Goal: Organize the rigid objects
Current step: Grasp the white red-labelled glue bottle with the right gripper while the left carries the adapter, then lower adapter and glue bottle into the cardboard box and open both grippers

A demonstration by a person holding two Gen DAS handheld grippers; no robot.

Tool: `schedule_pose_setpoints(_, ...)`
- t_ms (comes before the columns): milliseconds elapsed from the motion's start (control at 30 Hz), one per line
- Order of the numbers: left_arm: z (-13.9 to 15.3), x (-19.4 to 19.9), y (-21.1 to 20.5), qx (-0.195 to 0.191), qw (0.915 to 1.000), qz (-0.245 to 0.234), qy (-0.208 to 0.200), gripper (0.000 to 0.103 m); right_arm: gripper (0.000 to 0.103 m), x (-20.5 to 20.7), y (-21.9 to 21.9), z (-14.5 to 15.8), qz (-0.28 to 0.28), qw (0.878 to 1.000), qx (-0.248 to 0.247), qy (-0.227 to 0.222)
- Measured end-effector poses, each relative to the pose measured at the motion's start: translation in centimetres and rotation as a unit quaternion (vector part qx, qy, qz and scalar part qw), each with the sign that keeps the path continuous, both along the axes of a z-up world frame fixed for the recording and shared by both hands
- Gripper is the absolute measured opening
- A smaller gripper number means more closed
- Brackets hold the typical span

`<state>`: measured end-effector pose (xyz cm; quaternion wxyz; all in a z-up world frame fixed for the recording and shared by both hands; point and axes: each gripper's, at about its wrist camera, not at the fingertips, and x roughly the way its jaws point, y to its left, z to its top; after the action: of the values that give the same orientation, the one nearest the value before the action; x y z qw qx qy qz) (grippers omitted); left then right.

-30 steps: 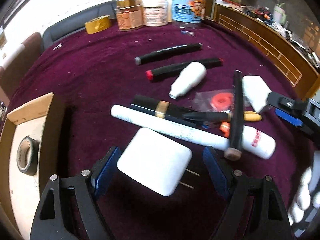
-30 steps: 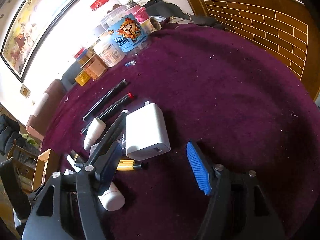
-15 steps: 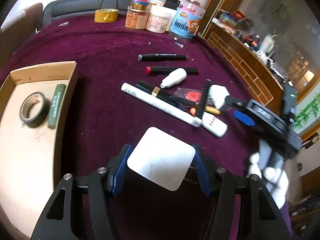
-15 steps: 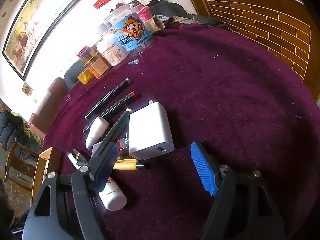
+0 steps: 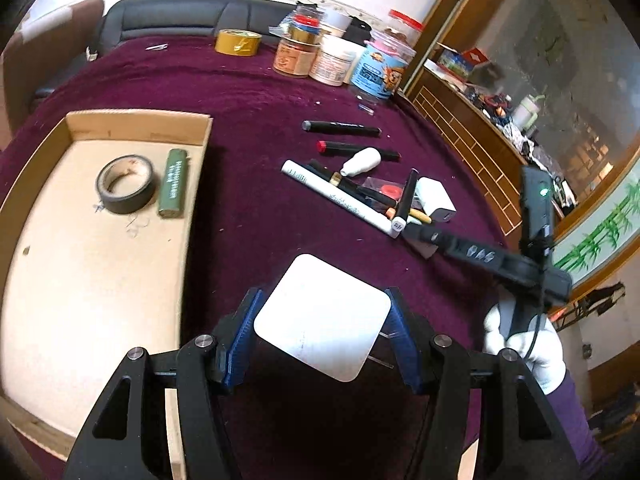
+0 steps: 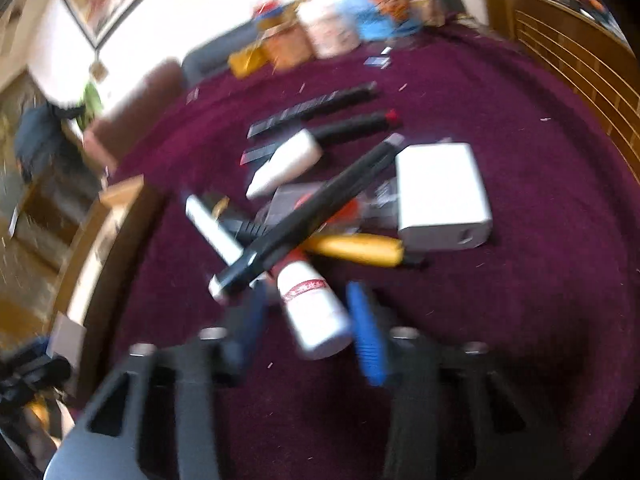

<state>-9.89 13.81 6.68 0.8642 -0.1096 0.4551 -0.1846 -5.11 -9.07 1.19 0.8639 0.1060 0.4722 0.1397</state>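
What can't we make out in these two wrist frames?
- Right wrist view, motion blur: the right gripper's jaws have just been closing around the white bottle; whether the pads press it is unclear.
- Left wrist view: the white charger's own body hides most of its prongs.
- Both views: jar labels too small or blurred to read.

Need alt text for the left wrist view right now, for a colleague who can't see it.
The left tool grips a white square charger above a purple cloth. To its left a cardboard tray holds a tape roll and a green lighter; markers and bottles lie in a heap beyond, where the right tool reaches in.
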Motion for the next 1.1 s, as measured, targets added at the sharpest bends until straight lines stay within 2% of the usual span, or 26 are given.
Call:
schedule_pose_setpoints(67, 0.1, -0.3, 0.7, -0.004, 1.0000, 0.006, -0.002, 0.055, 0.025, -0.7, 1.0, 0.2, 0.014, 1.000, -0.023, 0.002)
schedule_pose_setpoints(200, 0.2, -0.7, 2.1, -0.010, 0.9998, 0.015, -0.003, 0.055, 0.025, -2.5, 1.7, 0.3, 0.034, 0.999, -0.030, 0.018)
schedule_pose_setpoints(367, 0.1, -1.1, 2.8, -0.021, 0.9996, 0.021, -0.004, 0.055, 0.025, -1.9, 2.8, 0.3, 0.012, 0.996, -0.090, 0.014)
schedule_pose_setpoints(500, 0.3, -1.8, 3.4, -0.030, 0.9993, 0.023, -0.007, 0.055, 0.024, -2.0, 3.4, 0.3, 0.007, 0.994, -0.108, 0.004)
schedule_pose_setpoints(633, 1.0, -2.4, 5.2, -0.037, 0.9985, 0.037, -0.018, 0.055, 0.024, -2.8, 1.9, 0.7, -0.001, 0.999, -0.046, 0.017)
schedule_pose_setpoints(733, 1.5, -2.5, 7.0, -0.047, 0.9974, 0.049, -0.023, 0.055, 0.024, -3.6, 0.6, 0.9, 0.003, 0.998, 0.045, 0.046)
schedule_pose_setpoints(833, 1.7, -2.1, 9.4, -0.050, 0.9961, 0.068, -0.025, 0.055, 0.025, -4.5, 0.4, 1.6, 0.017, 0.991, 0.117, 0.062)
schedule_pose_setpoints(1000, 1.3, -0.2, 13.3, -0.035, 0.9936, 0.107, -0.010, 0.055, 0.025, -4.0, 3.9, 4.0, 0.057, 0.982, 0.170, 0.060)
schedule_pose_setpoints(1100, 1.1, 1.4, 15.2, -0.019, 0.9918, 0.127, -0.008, 0.055, 0.025, -3.0, 7.2, 4.9, 0.078, 0.980, 0.173, 0.056)
